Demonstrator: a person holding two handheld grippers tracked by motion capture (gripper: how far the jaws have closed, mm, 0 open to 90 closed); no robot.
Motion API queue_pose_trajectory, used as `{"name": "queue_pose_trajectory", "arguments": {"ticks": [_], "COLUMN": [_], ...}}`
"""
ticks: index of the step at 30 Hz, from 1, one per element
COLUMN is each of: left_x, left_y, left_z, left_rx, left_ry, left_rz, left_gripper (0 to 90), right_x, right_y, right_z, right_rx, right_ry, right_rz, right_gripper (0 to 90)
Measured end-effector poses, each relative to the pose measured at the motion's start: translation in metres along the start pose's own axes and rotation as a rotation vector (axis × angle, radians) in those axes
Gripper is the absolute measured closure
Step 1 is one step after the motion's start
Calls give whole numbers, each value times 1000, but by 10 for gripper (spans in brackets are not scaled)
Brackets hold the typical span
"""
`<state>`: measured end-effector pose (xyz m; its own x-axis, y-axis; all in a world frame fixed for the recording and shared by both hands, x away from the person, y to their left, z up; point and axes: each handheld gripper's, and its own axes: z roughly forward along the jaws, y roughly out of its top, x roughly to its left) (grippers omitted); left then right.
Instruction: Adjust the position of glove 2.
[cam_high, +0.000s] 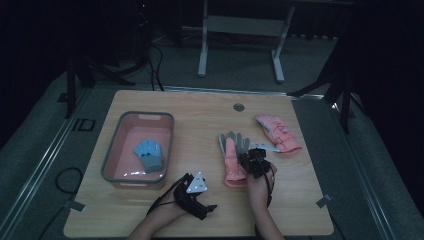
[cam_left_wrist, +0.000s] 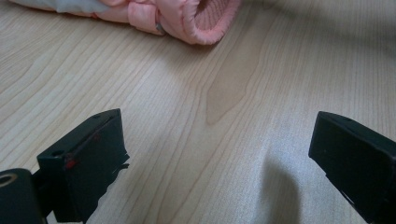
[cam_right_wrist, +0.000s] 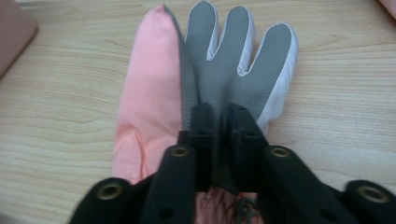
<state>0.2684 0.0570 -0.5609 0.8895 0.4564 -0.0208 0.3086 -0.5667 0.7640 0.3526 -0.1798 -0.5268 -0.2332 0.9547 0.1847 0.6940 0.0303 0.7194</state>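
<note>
My right gripper (cam_right_wrist: 219, 116) pinches the pink-and-grey glove's (cam_right_wrist: 205, 74) palm fabric on the table (cam_high: 200, 125); my left gripper (cam_left_wrist: 219, 158) sits wide open, holding nothing.

I see a dim lab or recording room: wooden table (cam_high: 200, 107), metal stand legs (cam_high: 202, 55), floor cables (cam_high: 150, 65).

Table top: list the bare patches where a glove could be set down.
Bare wood on the table between the pink bin and the pink-and-grey glove, and along the far edge. Crowded at right: the right gripper over that glove, with the second pink glove just beyond.
</note>
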Motion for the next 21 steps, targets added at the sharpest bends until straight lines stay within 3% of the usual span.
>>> {"name": "queue_pose_trajectory", "arguments": {"ticks": [3,7,12,13,15,19,21], "left_x": [0,-1,-1,-1,-1,-1,0], "left_y": [0,0,0,0,0,-1,-1], "left_z": [0,0,0,0,0,0,-1], "left_rx": [-1,4,5,4,5,9,-3], "left_ry": [0,4,4,3,2,23,13], "left_rz": [-3,1,4,1,2,12,0], "left_gripper": [39,39,39,39,39,40,39], "right_x": [0,-4,-13,-16,-23,-40,-50], "right_y": [5,11,19,21,27,36,39], "right_z": [-7,-15,-24,-26,-31,-38,-41], "right_rx": [-12,-12,-8,-9,-9,-17,-20], "right_ry": [-1,9,56,45,78,83,96], "right_rz": [-52,-108,-166,-182,-195,-244,-264], "right_gripper": [634,559,557,557,561,543,525]}}
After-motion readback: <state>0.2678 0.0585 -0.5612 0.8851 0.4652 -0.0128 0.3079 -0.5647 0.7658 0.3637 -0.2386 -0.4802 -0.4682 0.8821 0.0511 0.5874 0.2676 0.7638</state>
